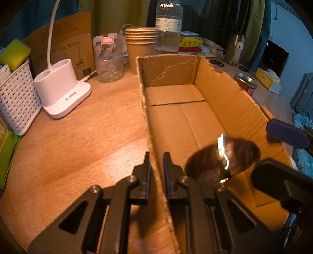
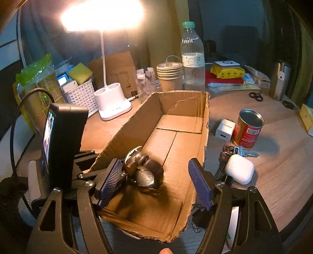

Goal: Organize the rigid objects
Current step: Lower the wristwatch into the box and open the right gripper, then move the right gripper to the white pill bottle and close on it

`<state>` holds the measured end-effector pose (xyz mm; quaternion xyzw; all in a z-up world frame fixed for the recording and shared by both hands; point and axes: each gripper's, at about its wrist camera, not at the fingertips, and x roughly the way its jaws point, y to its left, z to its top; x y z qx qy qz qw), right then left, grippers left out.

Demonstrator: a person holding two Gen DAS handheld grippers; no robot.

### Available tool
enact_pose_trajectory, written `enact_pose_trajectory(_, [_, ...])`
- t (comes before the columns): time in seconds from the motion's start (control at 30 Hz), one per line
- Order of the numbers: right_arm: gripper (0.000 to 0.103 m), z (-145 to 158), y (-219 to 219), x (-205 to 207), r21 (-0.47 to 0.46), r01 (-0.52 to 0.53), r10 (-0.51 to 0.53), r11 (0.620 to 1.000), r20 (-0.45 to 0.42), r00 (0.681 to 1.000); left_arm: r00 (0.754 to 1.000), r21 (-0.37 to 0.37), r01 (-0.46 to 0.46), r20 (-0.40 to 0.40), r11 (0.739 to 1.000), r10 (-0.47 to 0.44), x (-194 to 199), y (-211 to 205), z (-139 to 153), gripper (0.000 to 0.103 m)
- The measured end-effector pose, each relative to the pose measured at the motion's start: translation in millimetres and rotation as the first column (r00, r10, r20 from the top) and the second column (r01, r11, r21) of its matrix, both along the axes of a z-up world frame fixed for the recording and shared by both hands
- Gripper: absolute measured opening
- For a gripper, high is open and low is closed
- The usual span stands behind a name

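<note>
Cardboard box [image 2: 172,125]: open-topped on the table [image 2: 264,156]; shiny metal object [image 2: 143,168] inside, near end.
Left tool [image 1: 156,170]: clamped on the box's left wall.
Right tool [image 2: 154,179]: fingers apart, around the object.

Glaring desk lamp [image 2: 101,14]; fisheye warp

A lit desk lamp [image 2: 112,105], paper cups [image 2: 169,77], water bottle [image 2: 192,58], perhaps scissors [image 2: 256,96].

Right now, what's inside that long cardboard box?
One thing: a shiny metal, watch-like object lying on the floor of the cardboard box at its near end; blur hides exactly what it is. The rest of the floor is bare. The near corners are hidden by the tools.
</note>
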<state>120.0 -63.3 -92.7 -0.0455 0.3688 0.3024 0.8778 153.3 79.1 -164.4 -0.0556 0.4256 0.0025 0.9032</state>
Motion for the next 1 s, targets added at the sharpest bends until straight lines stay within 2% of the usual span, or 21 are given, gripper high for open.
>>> enact_pose_trajectory(0.63, [0.074,17.2,-26.3,-6.6,0.023,0.061,-0.062,0.998,0.061,0.996,1.000,0.002,0.000,0.000,1.000,0.000,-0.4,-1.4,0.1,0.013])
enact_pose_trajectory(1.0, [0.074,27.4,-65.1,-13.6,0.022,0.150,-0.152,0.988,0.099,0.983,1.000,0.003,-0.001,0.000,1.000,0.001,-0.5,-1.5,0.3,0.013])
